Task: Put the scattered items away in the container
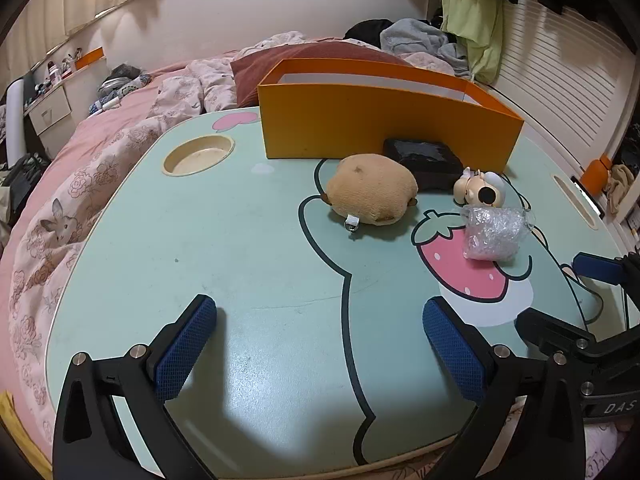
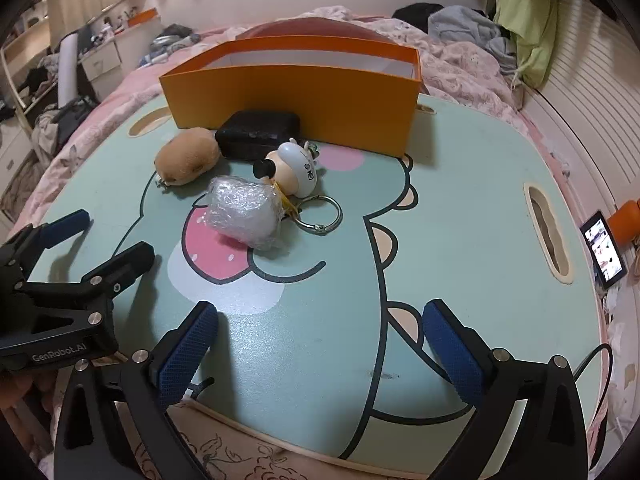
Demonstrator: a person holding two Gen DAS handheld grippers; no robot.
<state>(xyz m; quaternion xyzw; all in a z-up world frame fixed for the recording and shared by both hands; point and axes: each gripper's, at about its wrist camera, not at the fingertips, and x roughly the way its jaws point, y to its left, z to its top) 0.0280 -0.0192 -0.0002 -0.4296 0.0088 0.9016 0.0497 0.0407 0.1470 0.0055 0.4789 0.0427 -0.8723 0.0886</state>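
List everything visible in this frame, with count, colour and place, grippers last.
Lap table: one, mint green with cartoon print, on the bed.
Box: one, orange, open top, far side of table.
Plush toy: one, tan, in front of box.
Case: one, black, against box front.
Figurine keychain: one, white and beige, with metal ring, beside case.
Bubble-wrapped bundle: one, clear, on the strawberry print.
Phone: one, screen lit, right of table.
Left gripper: open, empty.
Right gripper: open, empty.
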